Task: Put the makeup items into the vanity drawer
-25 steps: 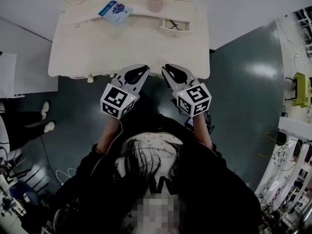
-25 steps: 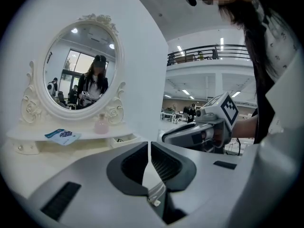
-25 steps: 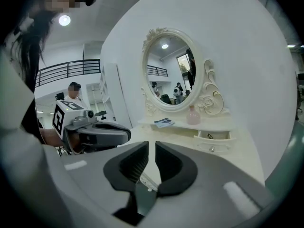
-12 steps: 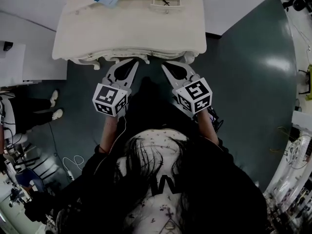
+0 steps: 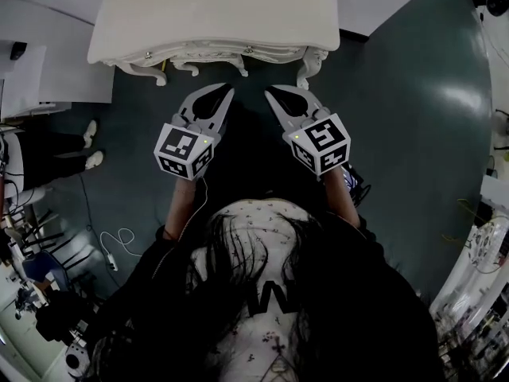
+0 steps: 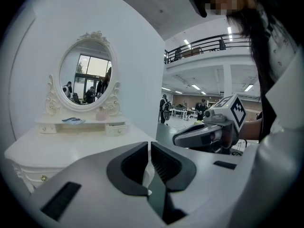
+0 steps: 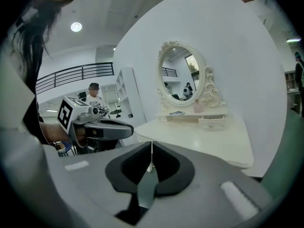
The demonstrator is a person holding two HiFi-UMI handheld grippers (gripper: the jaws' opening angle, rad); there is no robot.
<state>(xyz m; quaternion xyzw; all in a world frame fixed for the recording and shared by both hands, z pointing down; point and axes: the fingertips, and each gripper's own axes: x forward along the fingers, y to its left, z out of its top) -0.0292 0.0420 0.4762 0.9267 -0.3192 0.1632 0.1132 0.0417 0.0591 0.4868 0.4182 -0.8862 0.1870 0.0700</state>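
Observation:
The white vanity table (image 5: 211,22) fills the top of the head view; its back shelf lies outside that view. My left gripper (image 5: 222,91) and right gripper (image 5: 273,93) hang side by side over the dark floor just in front of it, both shut and holding nothing. In the left gripper view the oval mirror (image 6: 85,80) stands on the vanity with a blue packet (image 6: 73,120), a pink bottle (image 6: 101,115) and a small, slightly open drawer (image 6: 116,128). The right gripper view has the same drawer (image 7: 212,122), bottle (image 7: 197,107) and packet (image 7: 176,112).
A second person's feet (image 5: 86,146) stand on the floor at the left, and a white cable (image 5: 119,241) lies nearby. Cluttered benches (image 5: 489,237) line the right edge. A white wall (image 6: 137,70) rises behind the vanity.
The vanity has slid toward the top of the head view, and its shelf with the packet, bottle and drawer has left the frame. Both grippers have come back off the tabletop edge.

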